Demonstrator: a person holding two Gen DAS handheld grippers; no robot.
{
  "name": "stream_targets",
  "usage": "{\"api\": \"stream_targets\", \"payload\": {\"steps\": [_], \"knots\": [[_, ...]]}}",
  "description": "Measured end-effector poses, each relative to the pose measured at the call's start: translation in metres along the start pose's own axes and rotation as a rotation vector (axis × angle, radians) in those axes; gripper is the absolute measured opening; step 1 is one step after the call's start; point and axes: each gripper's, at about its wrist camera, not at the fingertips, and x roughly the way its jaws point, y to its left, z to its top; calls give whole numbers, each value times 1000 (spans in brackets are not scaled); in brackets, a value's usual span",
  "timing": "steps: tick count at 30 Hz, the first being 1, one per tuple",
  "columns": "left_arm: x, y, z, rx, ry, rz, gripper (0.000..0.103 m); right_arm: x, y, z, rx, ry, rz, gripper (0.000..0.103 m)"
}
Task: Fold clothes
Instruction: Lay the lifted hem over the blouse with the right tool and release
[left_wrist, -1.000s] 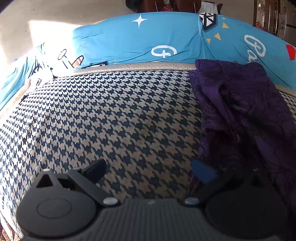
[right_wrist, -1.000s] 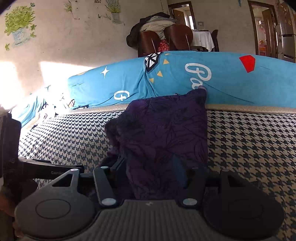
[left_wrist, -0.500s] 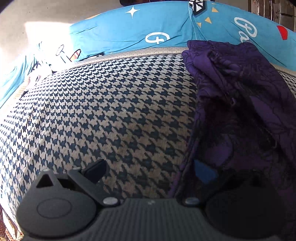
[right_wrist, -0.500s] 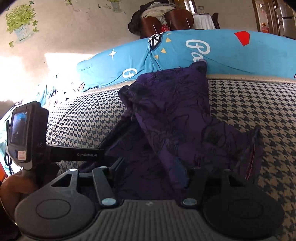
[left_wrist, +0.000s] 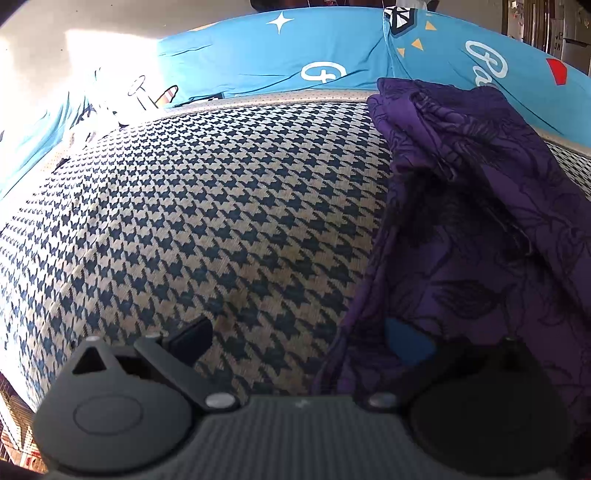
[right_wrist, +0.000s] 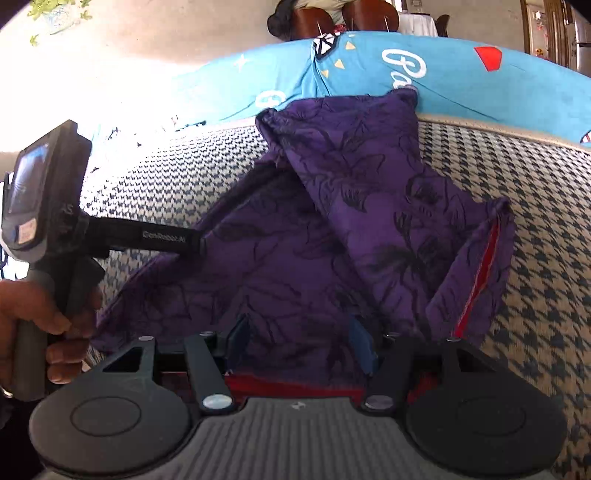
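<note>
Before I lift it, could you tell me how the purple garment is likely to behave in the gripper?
The purple garment will probably be floppy: it lies creased and folded over itself on the checked cover. It looks thin, so likely light. Lifted from one spot it would likely sag, since its red-lined edge already curls up loosely.

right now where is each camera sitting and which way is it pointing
Left wrist: on the left tool, looking down across the checked bed cover at the purple garment's edge; only its fingers show.
Right wrist: on the right tool, looking down at the garment; the left hand shows.
Shared: the garment, bed cover and blue pillows.
</note>
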Motion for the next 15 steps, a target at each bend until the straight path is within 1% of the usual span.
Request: {"api": "stream_targets", "payload": {"steps": [4, 15], "knots": [[-11, 3, -9, -10, 1, -2, 103, -8, 1, -12, -13, 12, -12, 59], [-35, 8, -30, -26, 0, -24, 103, -33, -1, -37, -8, 14, 10, 61]]}}
